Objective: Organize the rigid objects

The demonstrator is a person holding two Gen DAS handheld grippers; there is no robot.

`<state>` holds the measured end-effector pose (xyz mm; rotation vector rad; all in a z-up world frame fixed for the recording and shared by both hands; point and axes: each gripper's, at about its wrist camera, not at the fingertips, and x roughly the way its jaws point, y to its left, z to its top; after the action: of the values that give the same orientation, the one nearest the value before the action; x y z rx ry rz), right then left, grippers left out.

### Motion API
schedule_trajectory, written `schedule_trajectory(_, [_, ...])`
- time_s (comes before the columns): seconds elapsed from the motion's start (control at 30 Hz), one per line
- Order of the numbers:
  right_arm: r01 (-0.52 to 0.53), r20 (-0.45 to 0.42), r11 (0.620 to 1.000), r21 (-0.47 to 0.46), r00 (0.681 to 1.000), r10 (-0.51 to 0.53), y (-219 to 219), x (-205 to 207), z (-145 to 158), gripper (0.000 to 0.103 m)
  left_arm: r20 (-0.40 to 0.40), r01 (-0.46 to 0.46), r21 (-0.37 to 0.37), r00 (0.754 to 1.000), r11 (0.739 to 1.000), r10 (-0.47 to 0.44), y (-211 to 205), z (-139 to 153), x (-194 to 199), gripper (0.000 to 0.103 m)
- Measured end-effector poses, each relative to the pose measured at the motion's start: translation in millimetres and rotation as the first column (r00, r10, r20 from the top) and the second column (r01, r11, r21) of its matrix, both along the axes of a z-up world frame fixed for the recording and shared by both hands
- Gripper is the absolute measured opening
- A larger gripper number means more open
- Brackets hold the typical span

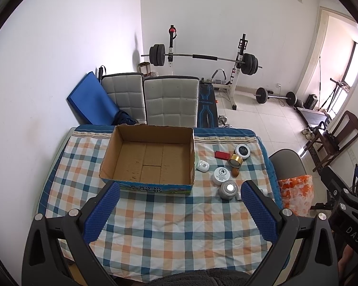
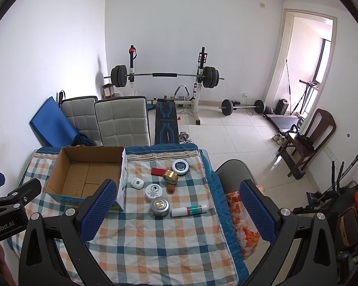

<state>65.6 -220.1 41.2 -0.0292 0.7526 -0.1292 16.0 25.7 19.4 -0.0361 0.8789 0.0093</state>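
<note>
Left wrist view gives me the left gripper [image 1: 180, 193] with its blue-padded jaws spread wide and nothing between them, held above the checked cloth on the surface [image 1: 155, 226]. Straight ahead of it sits the open cardboard box [image 1: 148, 157], and I can see no items on its floor. To the right of the box lies the cluster I am here to sort: a small white puck [image 1: 202, 166] just beside the box wall, a white jar [image 1: 221, 175], a silver round tin [image 1: 228, 190] nearest the right fingertip, a gold tape roll [image 1: 235, 160], a red case [image 1: 221, 155] and a white round tin with a dark lid [image 1: 242, 151] farthest back. A small brown piece [image 1: 235, 172] lies between the jar and the tape roll.

From the right wrist camera I see the right gripper [image 2: 176, 194] equally wide apart and empty, hovering over the same cloth. Here a white tube with a green and red band [image 2: 189, 210] shows, lying flat just beside the silver round tin. The left gripper's body pokes in at the left edge.
</note>
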Motion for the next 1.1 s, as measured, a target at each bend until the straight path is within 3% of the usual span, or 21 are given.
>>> schedule_trajectory(0.4, [0.002, -0.003, 1.0, 0.0, 1.0, -0.002, 0.7, 3.5, -0.5, 0.103, -0.002, -0.002, -0.006, 1.0, 1.0, 0.002, -1.7, 0.3, 1.4, 0.103])
schedule_trajectory(0.57, [0.031, -0.039, 0.999, 0.008, 0.999, -0.03, -13.6, 14.3, -12.6, 0.103, -0.008, 0.005, 0.001, 1.0, 1.0, -0.005, -2.8, 4.8, 11.3, 0.103])
schedule_trajectory(0.67, [0.042, -0.109, 0.999, 0.013, 0.993, -0.04, -28.3, 34.4, -30.3, 0.103, -0.021, 0.016, 0.024, 1.0, 1.0, -0.016, -12.6, -3.2, 27.3, 0.103])
schedule_trajectory(0.8, [0.063, -0.236, 0.998, 0.018, 0.97, -0.057, -51.6, 72.2, -74.1, 0.103, -0.052, 0.044, 0.07, 0.998, 0.997, -0.041, -34.2, -27.2, 56.9, 0.103])
schedule_trajectory(0.9, [0.095, -0.34, 0.995, -0.001, 0.936, -0.09, -74.5, 104.9, -124.8, 0.103, -0.129, 0.079, 0.086, 0.989, 0.993, -0.068, -56.3, -70.6, 93.9, 0.103])
schedule_trajectory(1.03, [0.172, -0.502, 0.984, 0.037, 0.855, -0.131, -113.2, 147.5, -215.6, 0.103, -0.277, 0.132, 0.09, 0.955, 0.987, -0.103, -84.9, -132.5, 139.9, 0.103])
schedule_trajectory(1.1, [0.235, -0.587, 0.97, 0.058, 0.795, -0.157, -132.0, 166.9, -265.0, 0.103, -0.348, 0.134, 0.079, 0.932, 0.988, -0.099, -99.3, -166.3, 158.4, 0.103])
